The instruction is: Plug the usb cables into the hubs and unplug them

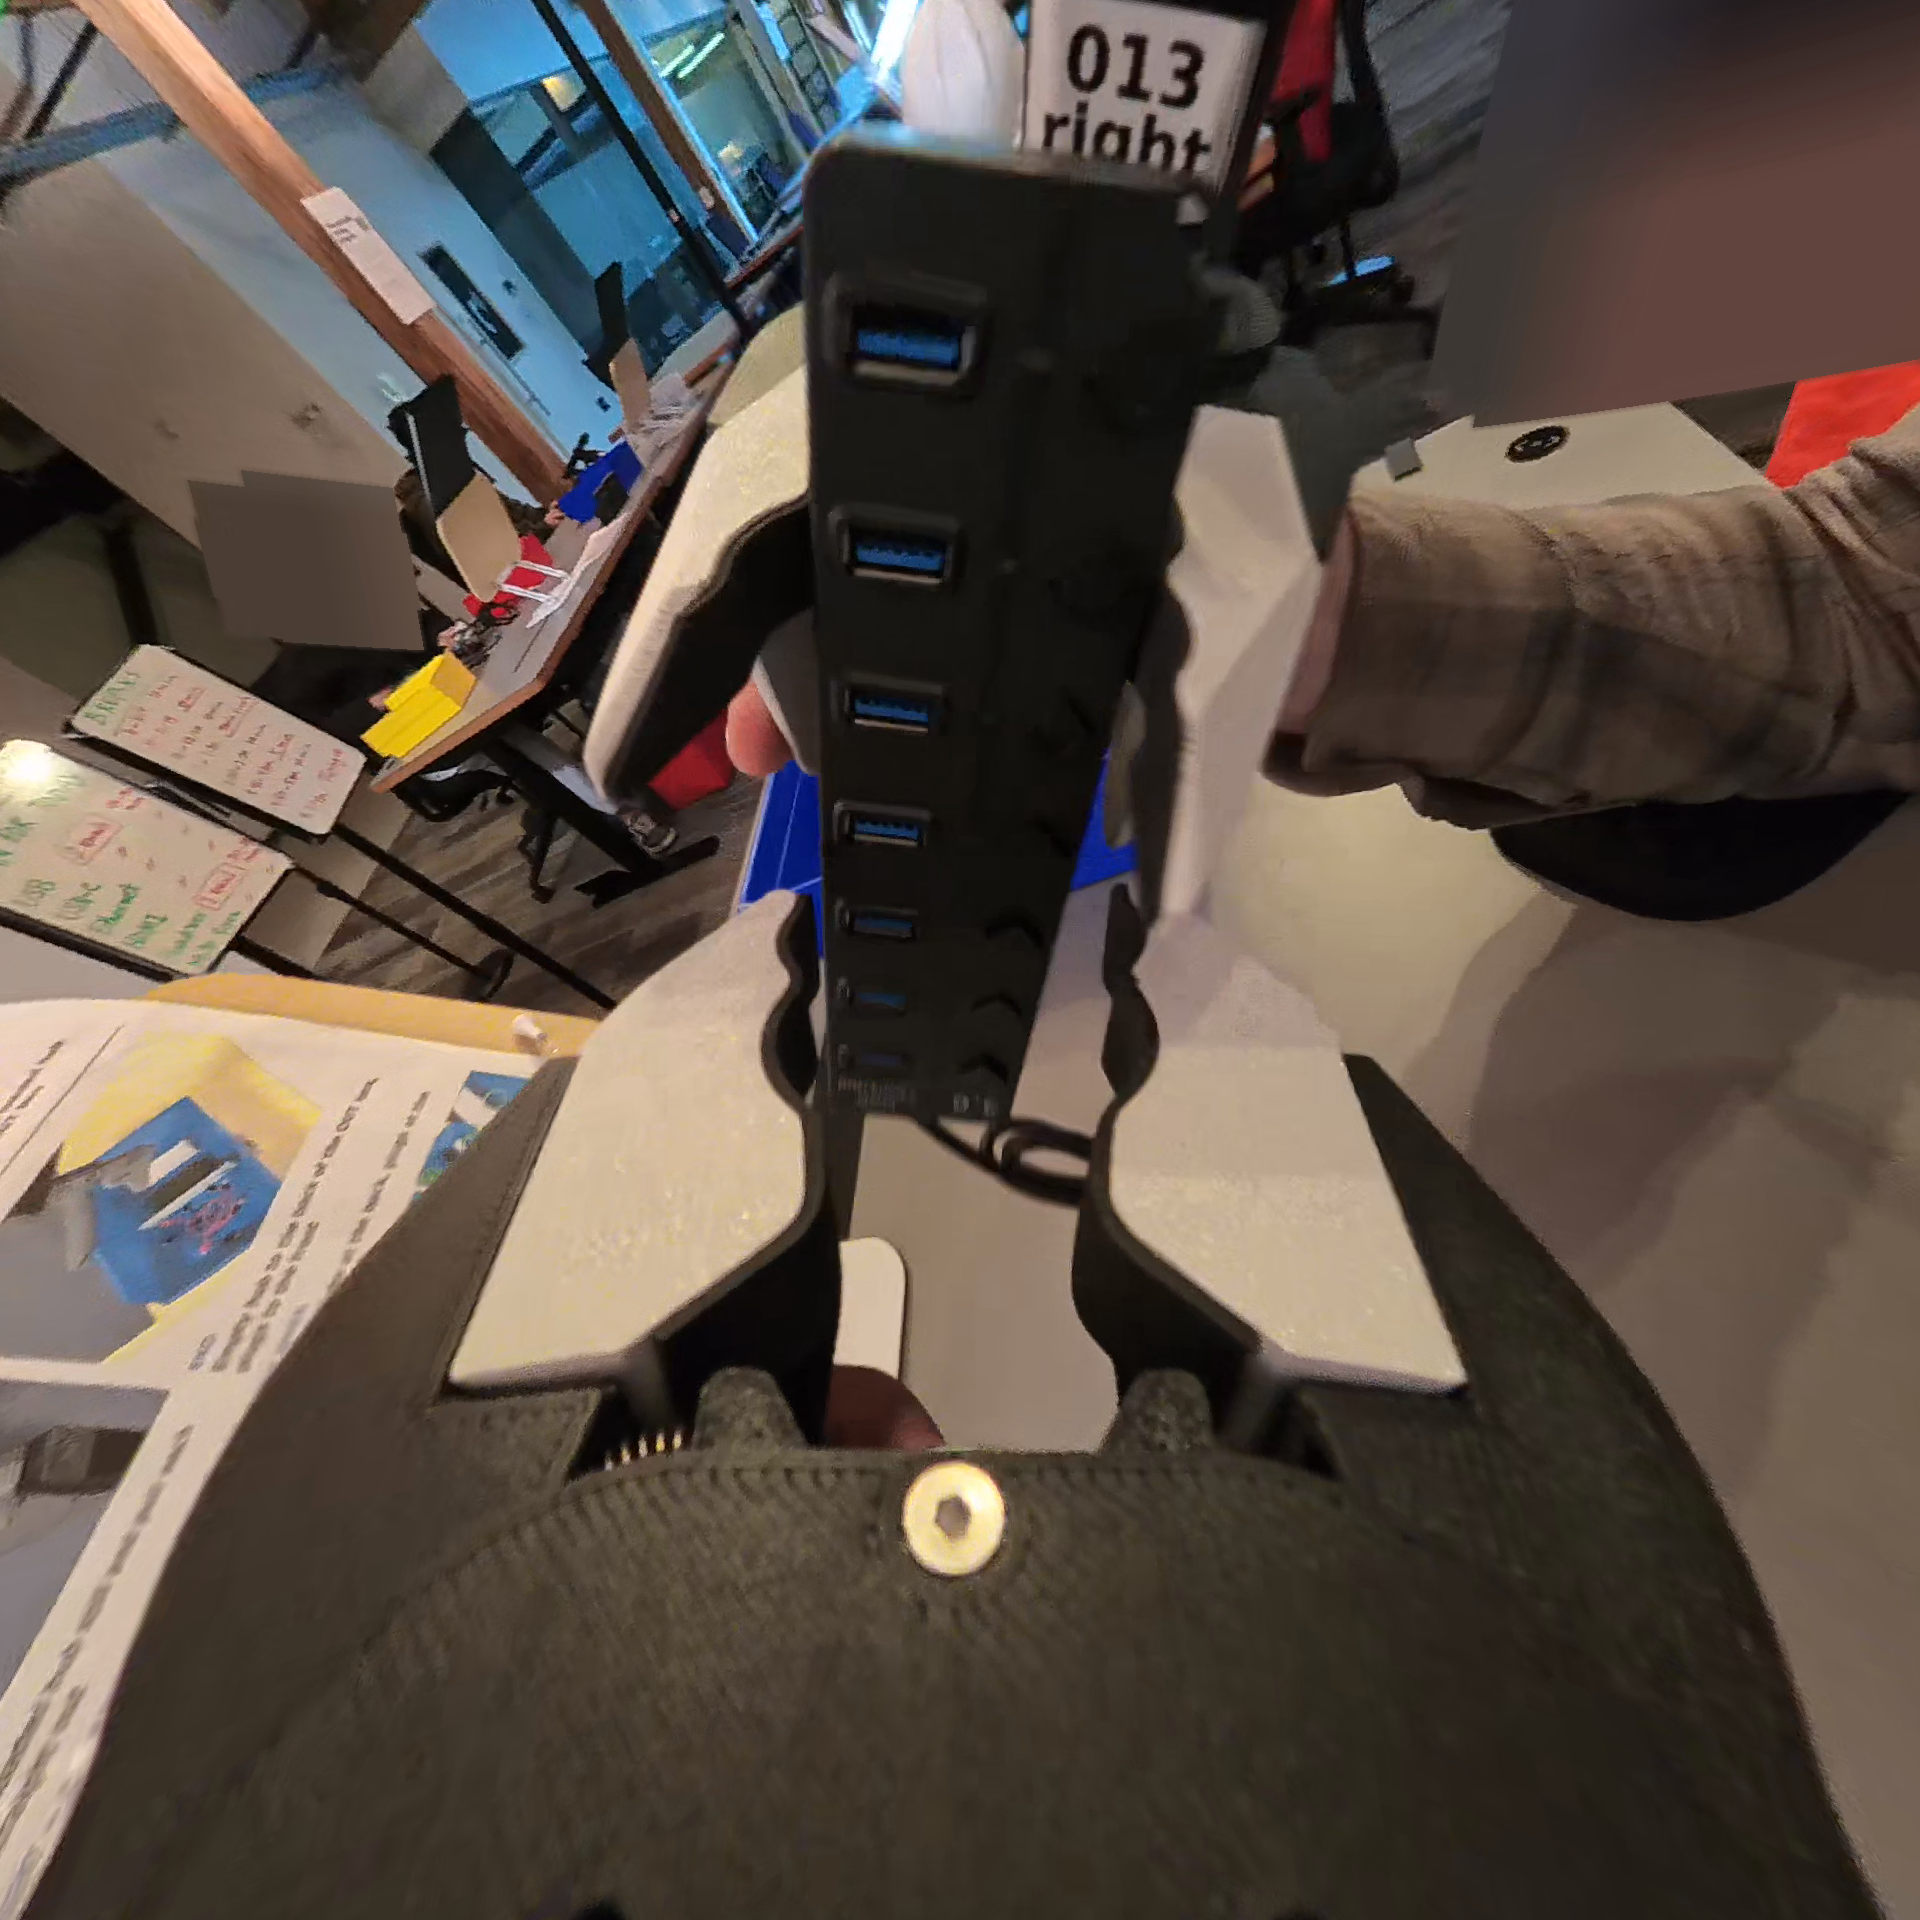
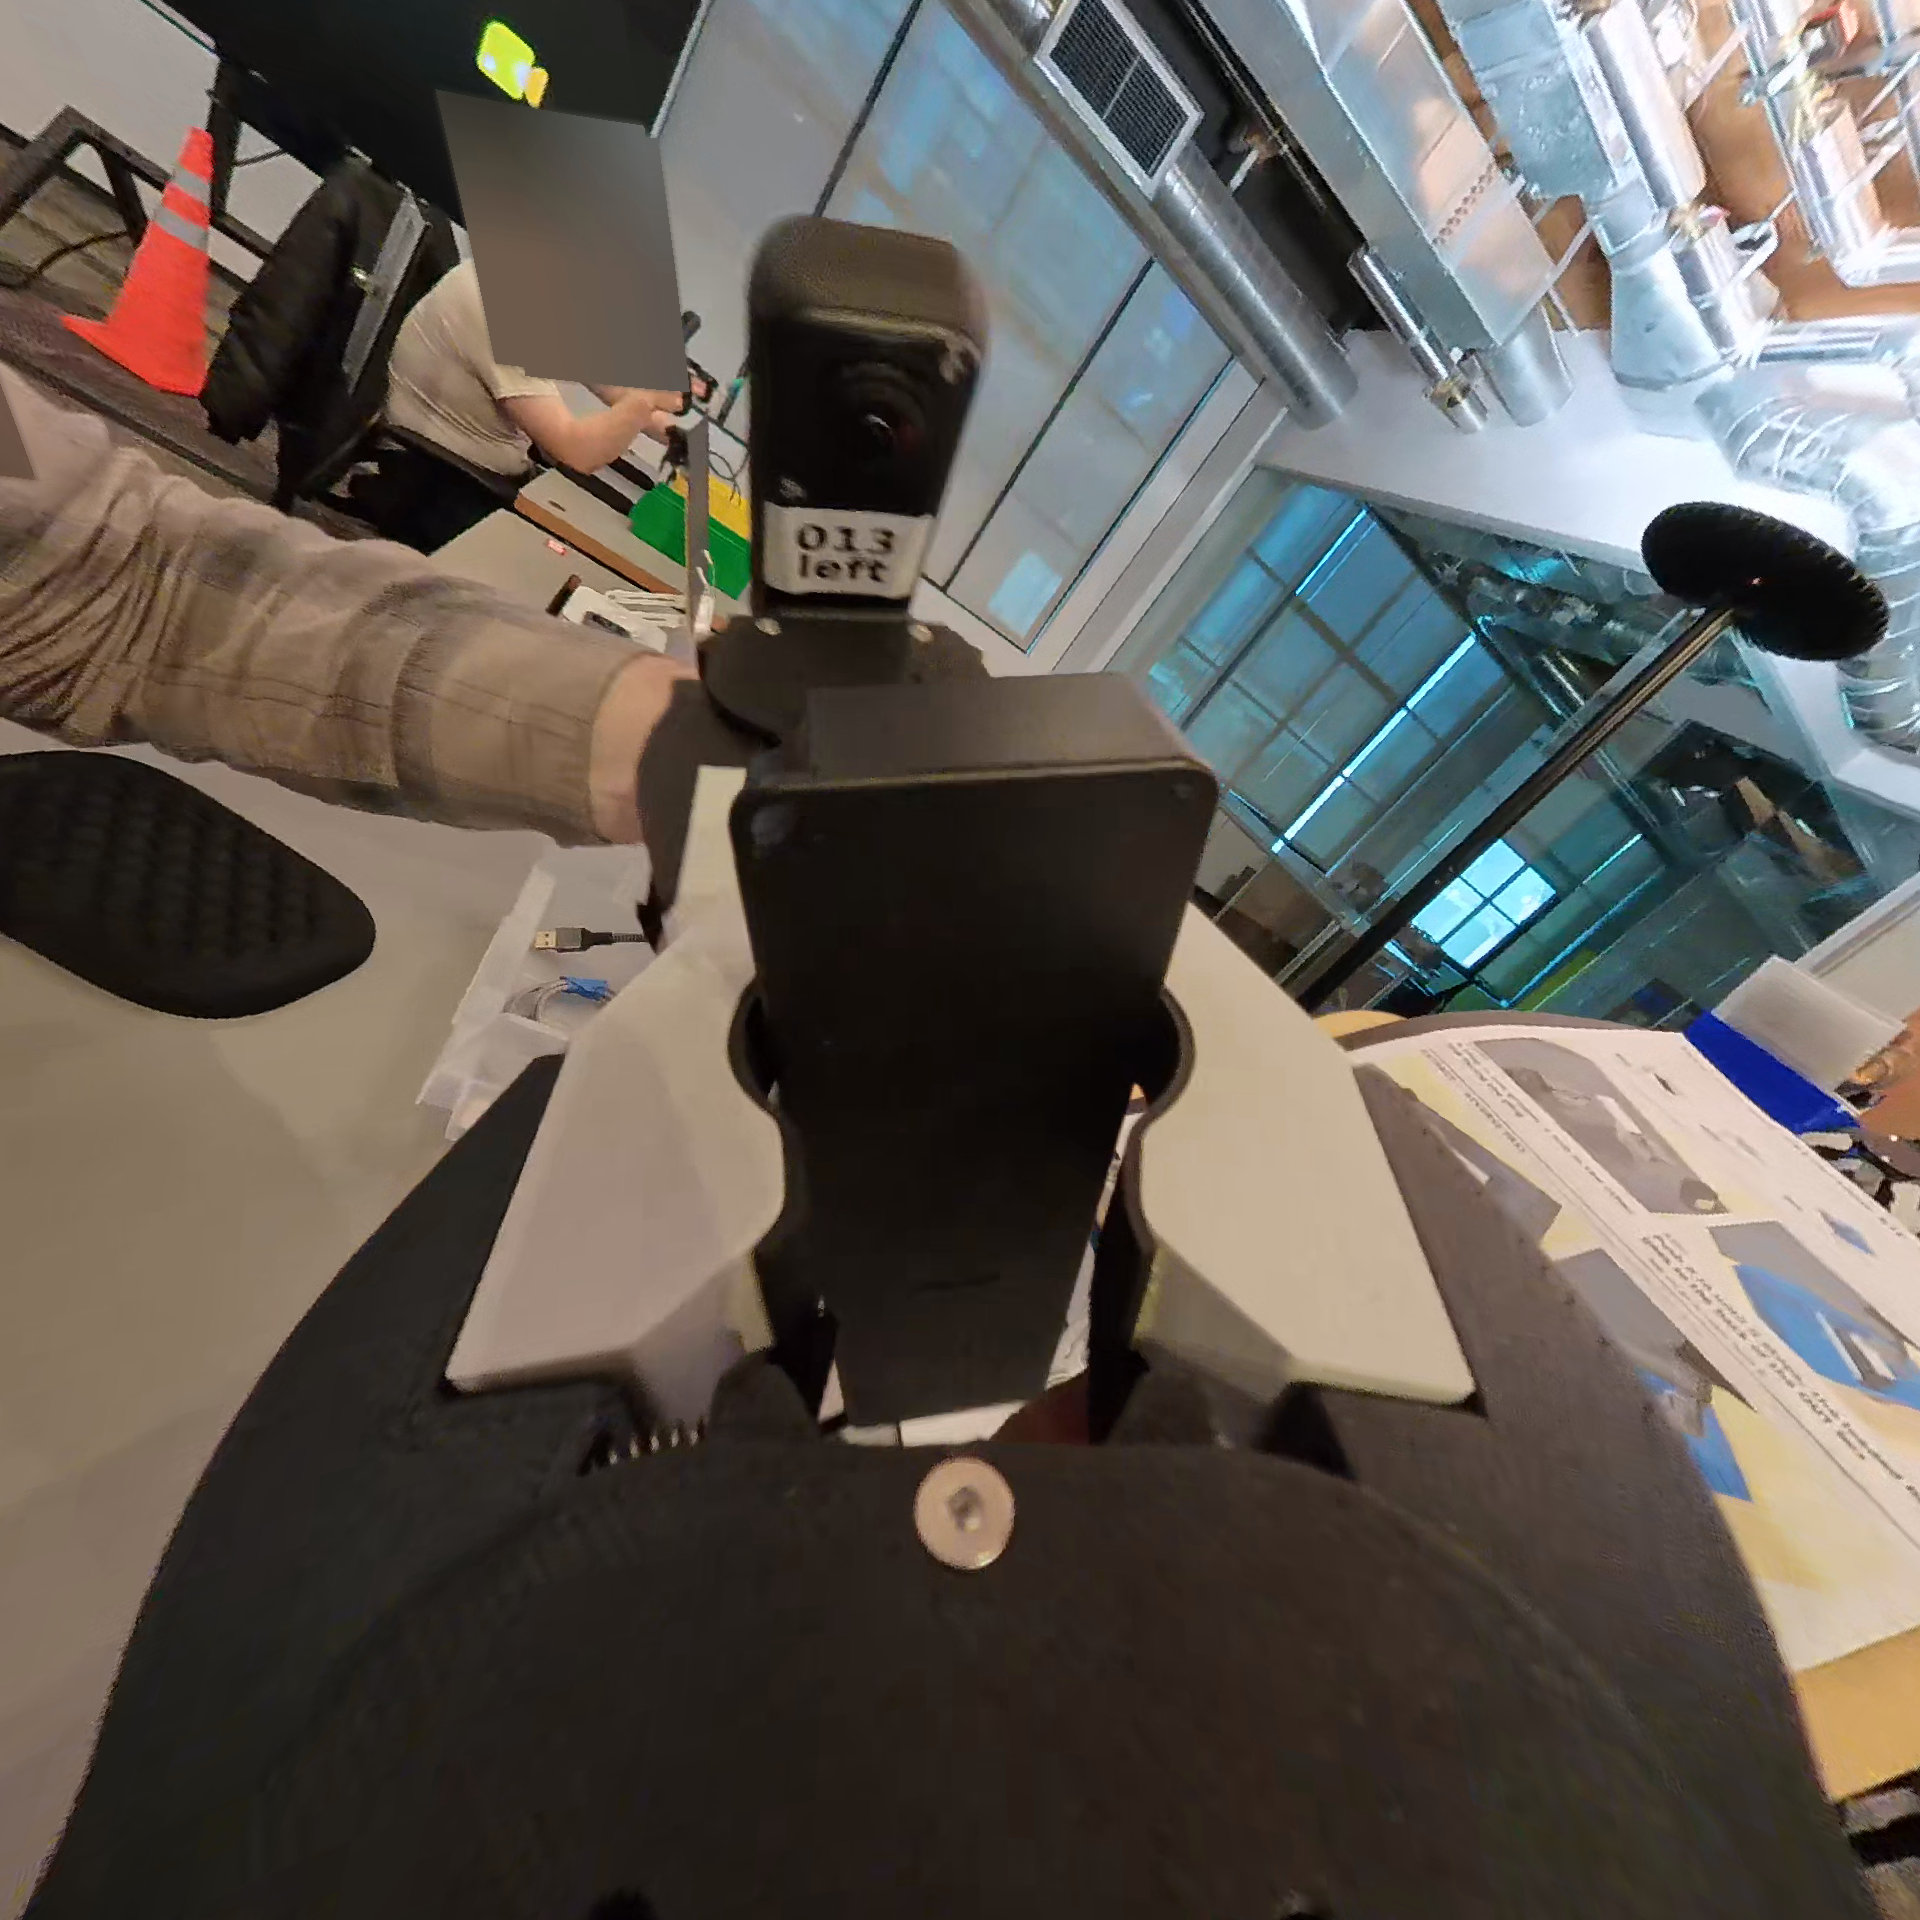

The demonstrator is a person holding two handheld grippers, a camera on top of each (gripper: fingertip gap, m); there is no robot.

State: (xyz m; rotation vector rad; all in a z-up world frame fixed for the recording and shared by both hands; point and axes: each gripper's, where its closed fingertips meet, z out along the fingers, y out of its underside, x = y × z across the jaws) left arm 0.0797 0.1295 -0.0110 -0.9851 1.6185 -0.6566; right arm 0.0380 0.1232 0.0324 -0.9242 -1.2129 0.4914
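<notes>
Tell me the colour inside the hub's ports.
Blue inserts in the long black plastic USB hub, clearest in the left wrist view.

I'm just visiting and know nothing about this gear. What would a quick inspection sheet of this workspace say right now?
Surface: grey table, largely bare.
Job's things: black hub held up between both grippers, blue ports empty.
Clutter: printed sheets, black mat, clear bags.
Grippers: left gripper shut on hub's lower end; right gripper shut on the same hub from the far side.
Cables: hub's own black lead looped below it; loose usb cable lying on the table, unplugged.
Surroundings: desks, whiteboards, orange cone, seated person, glass walls.
</notes>
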